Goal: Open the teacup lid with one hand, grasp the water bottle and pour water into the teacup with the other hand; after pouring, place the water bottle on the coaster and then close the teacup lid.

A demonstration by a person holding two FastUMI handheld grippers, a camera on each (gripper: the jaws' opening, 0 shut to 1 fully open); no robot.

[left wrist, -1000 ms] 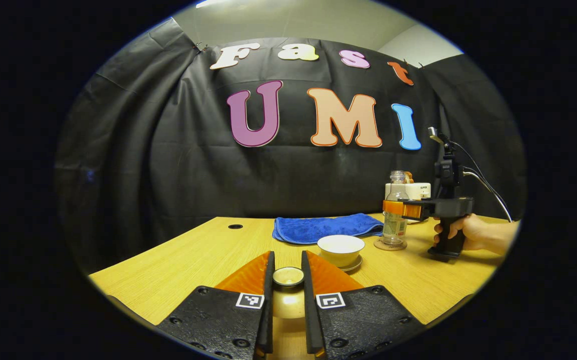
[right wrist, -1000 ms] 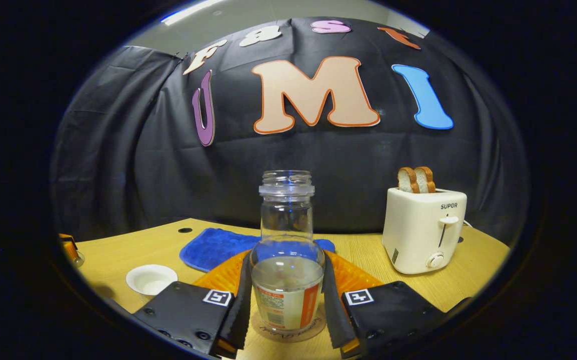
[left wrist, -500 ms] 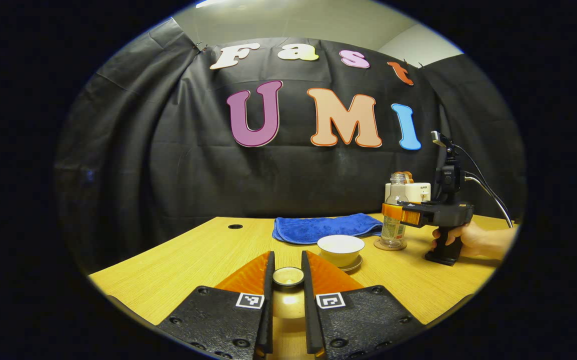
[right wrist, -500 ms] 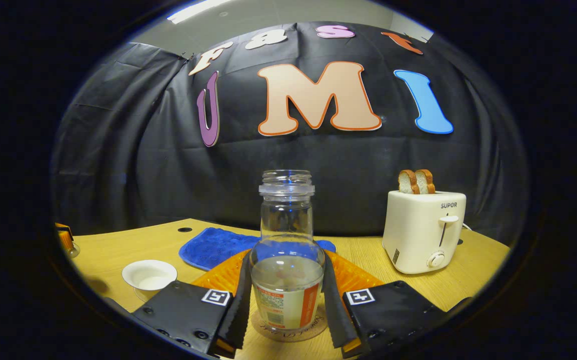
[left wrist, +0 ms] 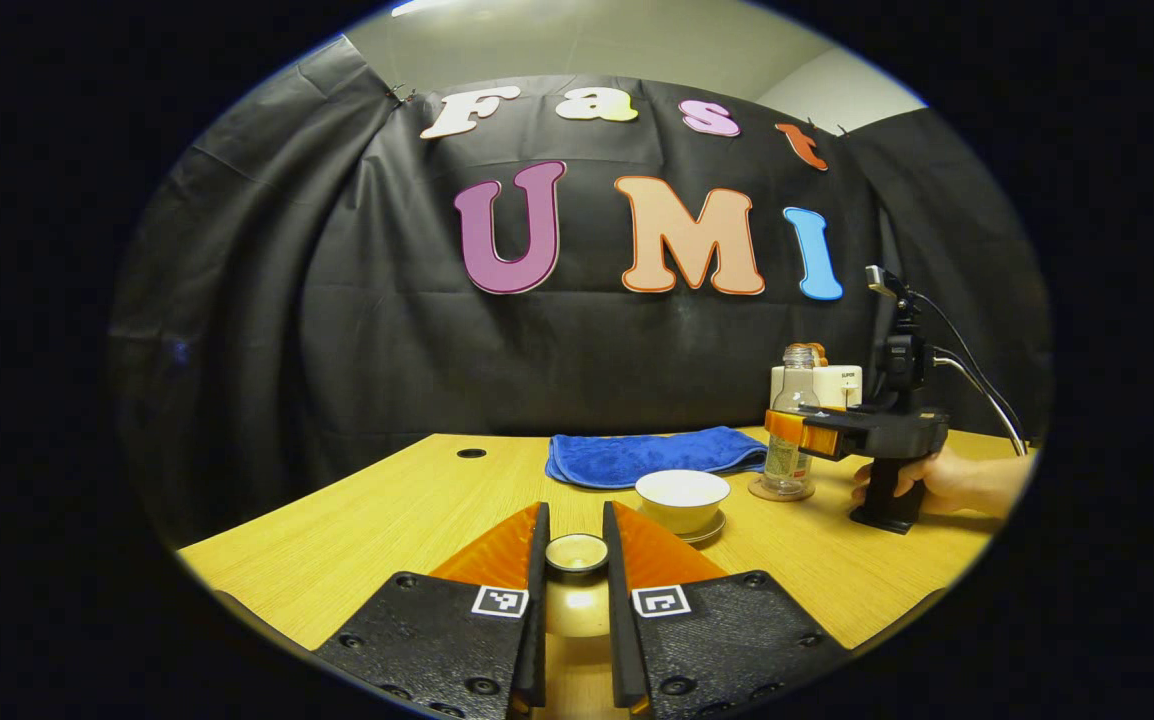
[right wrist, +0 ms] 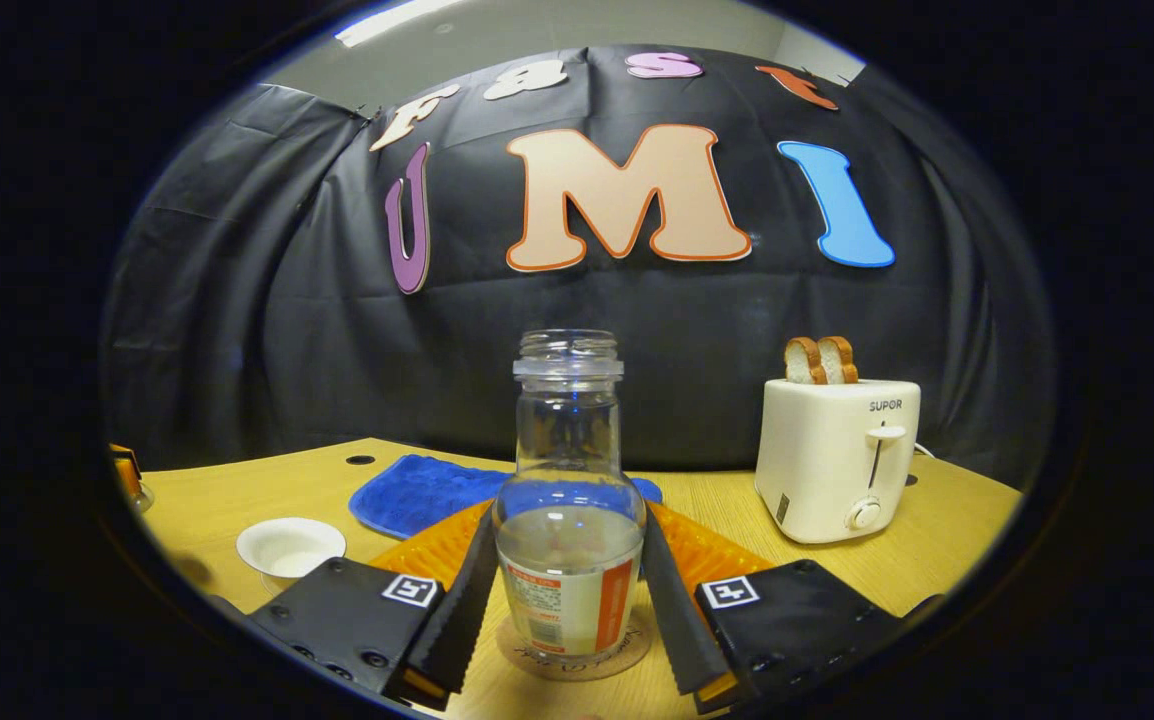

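The teacup lid [left wrist: 577, 553] is pinched by its round knob between the fingers of my left gripper [left wrist: 575, 510], low over the table's near edge. Just beyond stands the uncovered white teacup [left wrist: 682, 497] on its saucer. The clear water bottle [right wrist: 569, 540], partly filled and uncapped, stands upright on the round coaster [right wrist: 573, 652]. My right gripper [right wrist: 567, 520] is open, its fingers flanking the bottle's body with small gaps. In the left gripper view the bottle [left wrist: 790, 440] and a hand holding the right gripper [left wrist: 802, 432] are at the right.
A blue cloth [left wrist: 652, 455] lies behind the teacup. A white toaster [right wrist: 837, 460] with two bread slices stands to the bottle's right. The wooden table [left wrist: 387, 510] has a cable hole [left wrist: 470, 453] at the back left.
The right gripper's fingers have spread away from the bottle, which stays on the coaster. The left gripper with the lid has not moved.
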